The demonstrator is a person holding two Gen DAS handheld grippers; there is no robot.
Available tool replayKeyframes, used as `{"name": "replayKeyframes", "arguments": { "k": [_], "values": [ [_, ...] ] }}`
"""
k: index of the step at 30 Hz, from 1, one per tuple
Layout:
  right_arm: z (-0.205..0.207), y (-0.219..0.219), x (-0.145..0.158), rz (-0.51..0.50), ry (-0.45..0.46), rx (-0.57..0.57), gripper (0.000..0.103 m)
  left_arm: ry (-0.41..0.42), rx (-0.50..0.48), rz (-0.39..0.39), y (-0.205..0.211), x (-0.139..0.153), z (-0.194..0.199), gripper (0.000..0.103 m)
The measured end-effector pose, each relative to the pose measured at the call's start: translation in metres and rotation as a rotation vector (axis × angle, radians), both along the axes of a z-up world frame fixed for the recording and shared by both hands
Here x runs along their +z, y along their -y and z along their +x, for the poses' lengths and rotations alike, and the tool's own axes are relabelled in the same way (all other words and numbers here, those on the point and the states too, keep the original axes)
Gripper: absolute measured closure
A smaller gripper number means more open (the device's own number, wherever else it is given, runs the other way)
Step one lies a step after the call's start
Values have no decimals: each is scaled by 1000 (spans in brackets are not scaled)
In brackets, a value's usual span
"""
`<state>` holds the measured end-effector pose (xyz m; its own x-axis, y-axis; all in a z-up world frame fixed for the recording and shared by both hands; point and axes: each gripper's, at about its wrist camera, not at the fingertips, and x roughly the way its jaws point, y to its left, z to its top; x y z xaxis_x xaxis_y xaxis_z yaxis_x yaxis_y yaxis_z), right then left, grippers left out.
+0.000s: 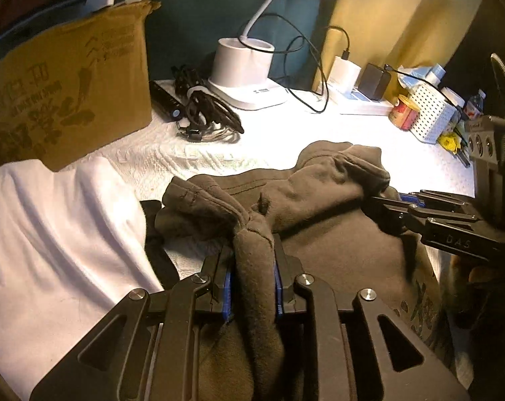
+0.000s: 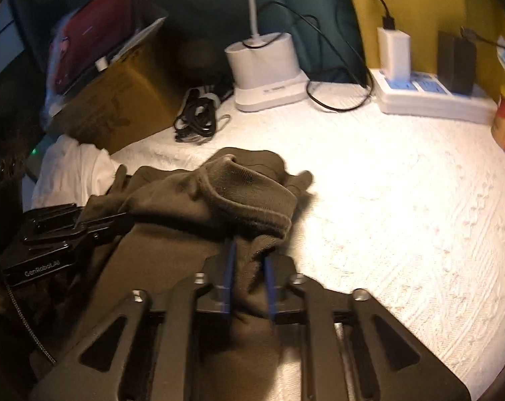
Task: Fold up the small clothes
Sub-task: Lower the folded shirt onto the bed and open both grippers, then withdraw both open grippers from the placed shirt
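Your left gripper (image 1: 254, 260) has a thick bunched fold of the dark olive-brown sweatshirt (image 1: 336, 234) between its blue pads, which press against the cloth on both sides; the jaws stand only narrowly apart, filled by the fabric. Your right gripper (image 2: 249, 267) also has a bunch of the same sweatshirt (image 2: 172, 244) between its pads, but the jaws stand wider and the cloth looks loose between them; that view is blurred, so you cannot tell for certain whether the pads press on it.

The sweatshirt lies on the white textured table cover (image 2: 386, 217), toward its near edge, with its body running across between your two grippers. Both sleeves are folded in over the body. One ribbed cuff (image 1: 182, 193) points toward the left edge, where a white garment (image 1: 51, 234) lies crumpled just beside it. The other cuff (image 2: 245, 200) lies across the top, its open end turned toward the far edge.

Along the far edge stand a white lamp base (image 1: 244, 67), a coil of black cable (image 1: 205, 110) and a white power strip (image 2: 432, 97) with chargers plugged in. A cardboard box (image 1: 68, 90) sits at the far left corner.
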<state>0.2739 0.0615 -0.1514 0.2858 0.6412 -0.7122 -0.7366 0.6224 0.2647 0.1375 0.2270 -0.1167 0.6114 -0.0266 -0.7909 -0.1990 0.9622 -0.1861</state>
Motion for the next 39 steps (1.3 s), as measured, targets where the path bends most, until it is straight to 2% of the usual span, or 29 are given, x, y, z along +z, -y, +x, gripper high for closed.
{"name": "replayKeyframes", "arguments": {
  "k": [4, 11, 19, 23, 31, 34, 36, 38, 39],
  "values": [
    [9, 1, 4, 2, -5, -29, 61, 1, -15, 32, 0, 6, 6, 83],
    [17, -2, 20, 18, 53, -58, 61, -8, -12, 30, -13, 4, 16, 83],
    [34, -20, 6, -35, 52, -59, 61, -13, 5, -22, -24, -2, 20, 83],
    [34, -25, 4, -49, 82, -54, 59, -12, 18, -31, -26, -4, 21, 83],
    [38, -27, 4, -45, 82, -74, 58, -25, 28, -6, -22, 0, 21, 83],
    [38, -25, 5, -47, 93, -85, 52, -17, 42, -8, -23, 7, 18, 83],
    [37, -24, 6, -53, 104, -87, 51, -11, 47, -1, -22, 12, 15, 78],
    [36, -22, 7, -53, 112, -90, 50, 4, 48, -7, -19, 17, 9, 51],
    [35, -21, 8, -55, 117, -94, 48, 11, 52, -11, -19, 18, 7, 48]
  ]
}}
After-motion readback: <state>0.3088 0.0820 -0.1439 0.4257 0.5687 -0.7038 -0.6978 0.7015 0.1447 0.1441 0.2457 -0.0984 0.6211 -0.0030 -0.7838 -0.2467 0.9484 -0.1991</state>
